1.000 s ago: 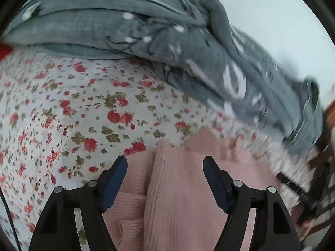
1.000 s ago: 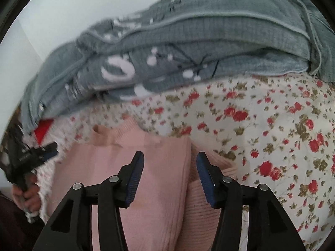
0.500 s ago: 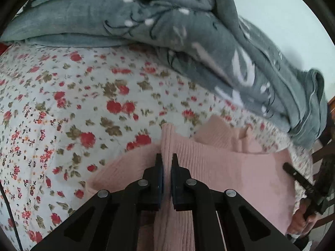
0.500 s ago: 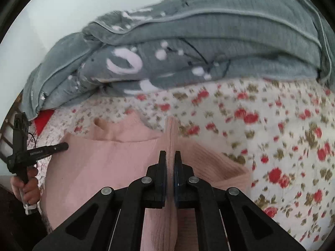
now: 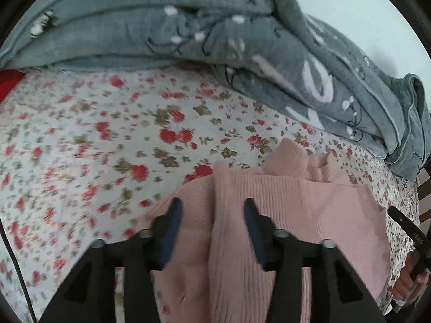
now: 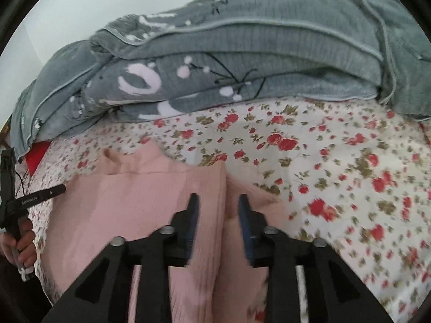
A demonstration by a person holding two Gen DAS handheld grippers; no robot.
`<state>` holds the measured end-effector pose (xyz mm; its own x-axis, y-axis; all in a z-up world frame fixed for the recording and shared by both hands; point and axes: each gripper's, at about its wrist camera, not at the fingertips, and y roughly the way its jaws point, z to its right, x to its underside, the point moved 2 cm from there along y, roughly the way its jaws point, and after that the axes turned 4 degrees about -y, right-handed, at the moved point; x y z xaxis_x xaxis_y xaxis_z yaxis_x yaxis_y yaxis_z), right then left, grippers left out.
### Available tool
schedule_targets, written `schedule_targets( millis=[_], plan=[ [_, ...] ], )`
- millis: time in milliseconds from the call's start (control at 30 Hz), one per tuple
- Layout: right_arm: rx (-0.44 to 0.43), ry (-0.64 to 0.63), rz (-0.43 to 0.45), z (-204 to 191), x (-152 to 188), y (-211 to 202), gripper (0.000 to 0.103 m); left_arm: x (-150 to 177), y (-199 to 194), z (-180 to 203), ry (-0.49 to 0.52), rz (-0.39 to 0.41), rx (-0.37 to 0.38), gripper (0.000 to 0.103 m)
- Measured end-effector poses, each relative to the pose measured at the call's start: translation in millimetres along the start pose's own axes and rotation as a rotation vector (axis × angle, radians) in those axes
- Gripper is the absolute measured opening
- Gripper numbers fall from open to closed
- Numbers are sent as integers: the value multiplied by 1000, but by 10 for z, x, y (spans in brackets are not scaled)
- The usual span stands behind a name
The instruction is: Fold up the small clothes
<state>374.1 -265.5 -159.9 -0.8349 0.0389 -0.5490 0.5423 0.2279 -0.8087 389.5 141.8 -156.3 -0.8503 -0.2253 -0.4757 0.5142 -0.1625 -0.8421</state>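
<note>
A pink ribbed knit sweater [image 5: 296,204] lies on the flowered bedsheet [image 5: 107,134], its collar pointing towards the blanket. A raised fold of it runs lengthwise between the jaws of my left gripper [image 5: 211,210]. Those jaws are opening and the pads stand clear of the knit. In the right wrist view the same sweater [image 6: 140,202] shows a similar ridge at its right side. It sits between the jaws of my right gripper [image 6: 218,202], which are also opening and not pressing on it.
A heaped grey blanket [image 5: 188,27] [image 6: 242,53] with white marks lines the far side of the bed. A red item [image 6: 36,158] peeks from under it. A hand [image 6: 21,245] holding the other black tool shows at each view's edge. Flowered sheet [image 6: 336,175] stretches beside the sweater.
A second ago both grippers stood open over the sweater. Half a second ago both were pinched shut on raised folds. Now both sets of jaws have parted again.
</note>
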Motion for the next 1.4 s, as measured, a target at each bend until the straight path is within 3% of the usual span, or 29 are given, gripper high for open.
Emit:
schedule_targets(
  millis=[100,167,333,500,633,800,933,1000,1167,1400],
  plan=[
    [-8,-27,35,-137,139,-295,50,170,-274,-115,-4,38,27,58],
    [-7,-61,65,-252,286,-509,51,305,-412,-207,-11,47,35,61],
    [47,-141,83,-502,581,-872,51,727,-679,-424,-46,53,7,61],
    [102,-92,164,-545,781,-1191,51,1099,-885,-555,-109,74,-20,55],
    [72,-56,184,-502,986,-1410,48,1339,-1092,-553,-98,119,-15,55],
    [43,-79,186,-593,1167,-1535,47,1479,-1170,-461,-45,65,33,54],
    [-2,-85,199,-719,1294,-1495,47,1518,-1160,-379,-13,75,62,60],
    [-7,-83,189,-763,1341,-1425,47,1518,-1118,-361,-14,80,77,69],
    [-24,-96,158,-897,1454,-1089,47,1427,-848,-336,-11,92,78,69],
    [-46,-123,159,-1116,1337,-615,47,1399,-399,-375,-22,76,114,72]
  ],
)
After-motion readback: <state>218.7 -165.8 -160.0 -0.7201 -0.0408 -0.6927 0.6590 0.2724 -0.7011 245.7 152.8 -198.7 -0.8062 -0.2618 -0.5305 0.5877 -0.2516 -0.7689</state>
